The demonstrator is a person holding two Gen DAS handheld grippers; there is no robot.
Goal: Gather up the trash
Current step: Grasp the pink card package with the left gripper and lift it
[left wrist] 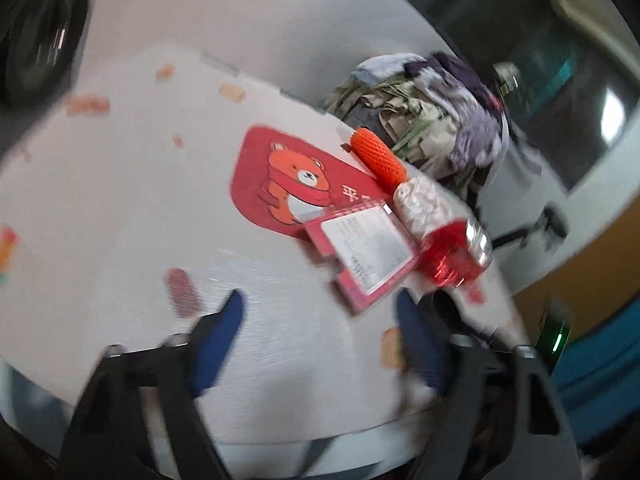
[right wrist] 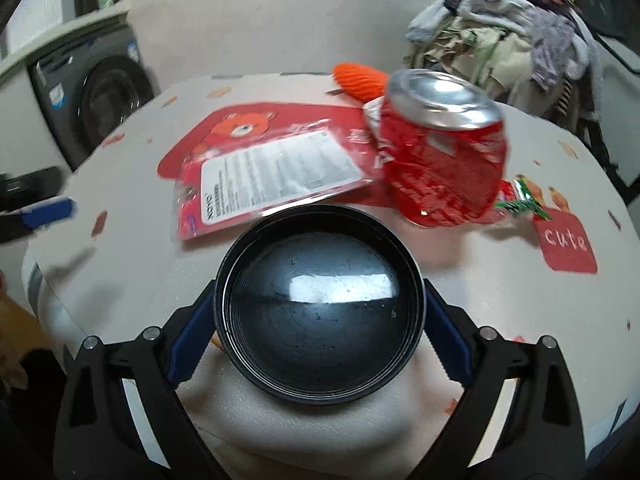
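Black bowl (right wrist: 320, 312) sits clamped in the right tongs (right wrist: 320, 320); left tongs (left wrist: 320, 312) gape, empty.

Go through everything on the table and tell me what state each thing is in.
Red can: crumpled, tilted.
Black bowl: upright, empty, between the right claw's fingers.
Red packet: flat, label up.
Orange mesh sleeve: lying down.
Left claw: open, nothing between its fingers.

The near left part of the bench (left wrist: 120, 200) lies bare ahead of the left claw (left wrist: 320, 312). Toward the far right edge the way is crowded: a red packet (left wrist: 360, 252), a crushed red can (right wrist: 444, 148) and an orange foam net (left wrist: 380, 156) sit close together.
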